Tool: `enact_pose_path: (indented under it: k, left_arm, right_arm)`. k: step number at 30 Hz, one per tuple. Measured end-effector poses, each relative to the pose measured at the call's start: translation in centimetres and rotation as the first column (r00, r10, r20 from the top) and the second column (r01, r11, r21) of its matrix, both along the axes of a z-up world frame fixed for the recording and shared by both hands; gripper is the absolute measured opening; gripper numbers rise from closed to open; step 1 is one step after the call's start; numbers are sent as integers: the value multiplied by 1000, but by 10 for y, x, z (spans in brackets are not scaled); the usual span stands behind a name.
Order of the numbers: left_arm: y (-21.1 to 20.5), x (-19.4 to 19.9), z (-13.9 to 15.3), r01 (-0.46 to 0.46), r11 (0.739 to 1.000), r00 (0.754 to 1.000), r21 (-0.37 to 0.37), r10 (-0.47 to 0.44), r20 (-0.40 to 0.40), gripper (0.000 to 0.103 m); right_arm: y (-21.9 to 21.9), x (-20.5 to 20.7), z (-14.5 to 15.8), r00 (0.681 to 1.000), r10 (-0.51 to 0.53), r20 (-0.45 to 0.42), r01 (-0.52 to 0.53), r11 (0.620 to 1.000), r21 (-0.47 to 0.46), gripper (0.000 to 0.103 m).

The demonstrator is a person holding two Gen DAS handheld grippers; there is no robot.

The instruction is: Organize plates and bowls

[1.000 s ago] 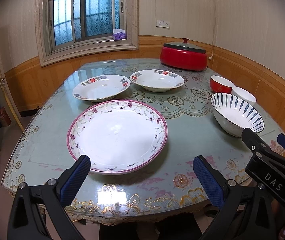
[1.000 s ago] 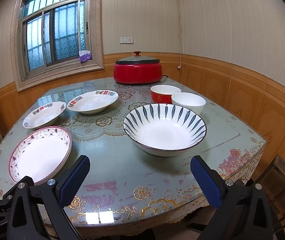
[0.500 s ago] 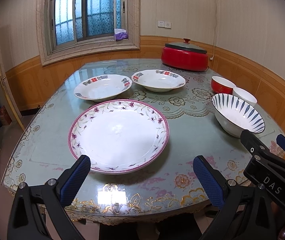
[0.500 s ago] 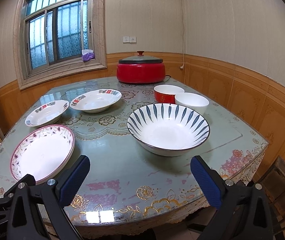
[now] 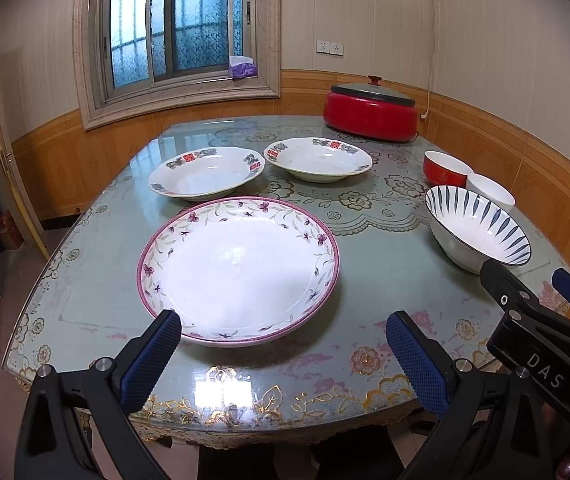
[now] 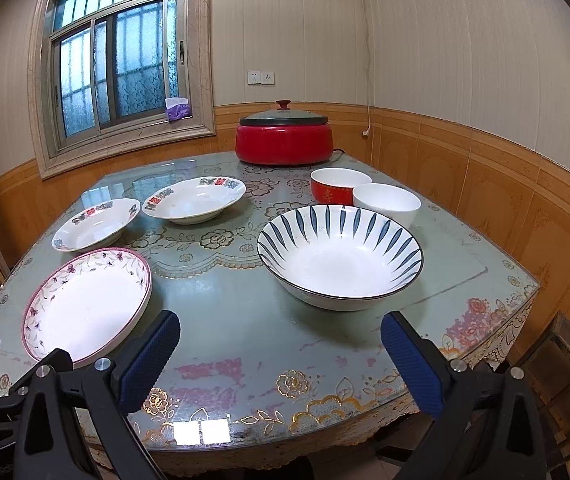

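The table (image 6: 245,320) is cut off at its near edge in both views. At its far end stands a red pot (image 6: 283,138). The pink-rimmed plate (image 5: 239,268) lies near left, whole only in the left view; the striped bowl (image 6: 339,256) sits near right, partly hidden there by the right gripper (image 6: 281,354). Two patterned plates (image 5: 207,172) lie beyond. The left gripper (image 5: 285,354) and the right both gape wide, holding nothing.
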State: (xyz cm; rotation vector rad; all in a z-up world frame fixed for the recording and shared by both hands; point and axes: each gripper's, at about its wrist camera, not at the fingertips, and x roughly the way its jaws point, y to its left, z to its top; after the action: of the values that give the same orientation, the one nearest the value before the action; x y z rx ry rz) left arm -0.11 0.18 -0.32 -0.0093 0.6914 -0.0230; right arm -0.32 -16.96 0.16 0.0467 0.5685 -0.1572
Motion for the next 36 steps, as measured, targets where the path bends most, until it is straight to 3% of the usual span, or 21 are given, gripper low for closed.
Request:
enact_pose_path:
  k: [36]
  left_arm:
    - [16, 15, -9, -31, 999, 999, -13, 30, -37, 103]
  right_arm:
    - [10, 19, -3, 999, 33, -21, -33, 999, -12, 103]
